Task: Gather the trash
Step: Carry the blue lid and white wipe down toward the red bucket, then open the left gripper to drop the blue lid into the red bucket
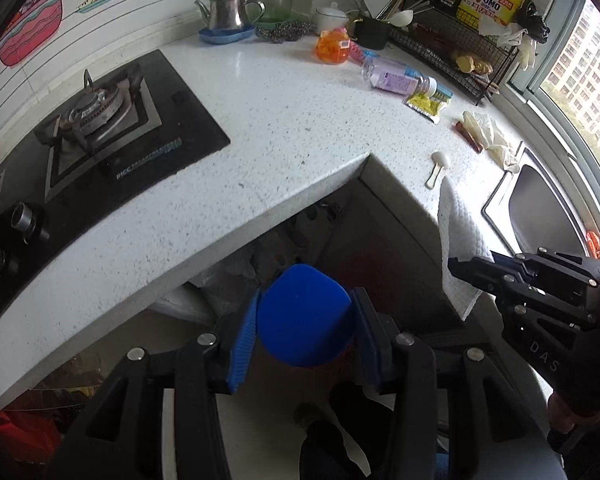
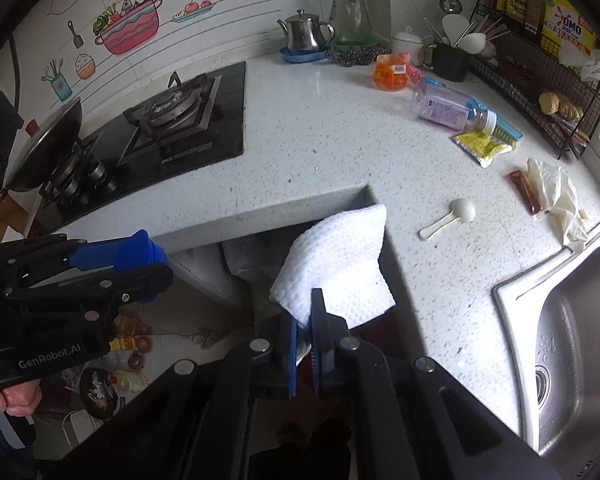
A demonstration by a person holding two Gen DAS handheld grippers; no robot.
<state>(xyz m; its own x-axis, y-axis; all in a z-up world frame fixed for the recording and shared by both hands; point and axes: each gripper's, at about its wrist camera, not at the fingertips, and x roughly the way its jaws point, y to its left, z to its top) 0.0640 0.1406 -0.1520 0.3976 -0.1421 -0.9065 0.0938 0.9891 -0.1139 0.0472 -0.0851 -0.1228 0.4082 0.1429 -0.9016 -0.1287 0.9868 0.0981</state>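
Both claws point steeply down over the inner corner of the white table (image 1: 292, 120), above the dark gap below its edge. The left claw (image 1: 304, 320) sits at the bottom centre of its own view, its blue pads pressed on either side of a blue cap (image 1: 304, 316) — a rounded plastic piece held between them. In the right wrist view the same claw shows at the left edge of the frame, with a hand (image 2: 16, 398) wrapped around its grip at the lower left.

The right claw (image 2: 305, 344) is at the bottom centre of its view, jaws closed tight on the lower edge of a white paper towel (image 2: 336, 264), which stands up from the pads and covers the table's corner notch.

More litter lies on the table toward the upper right — a clear bottle (image 2: 448, 110) on its side, a yellow packet (image 2: 478, 146), a brown sachet (image 2: 524, 192) and a white plastic spoon (image 2: 450, 218) near the sink (image 2: 572, 320).
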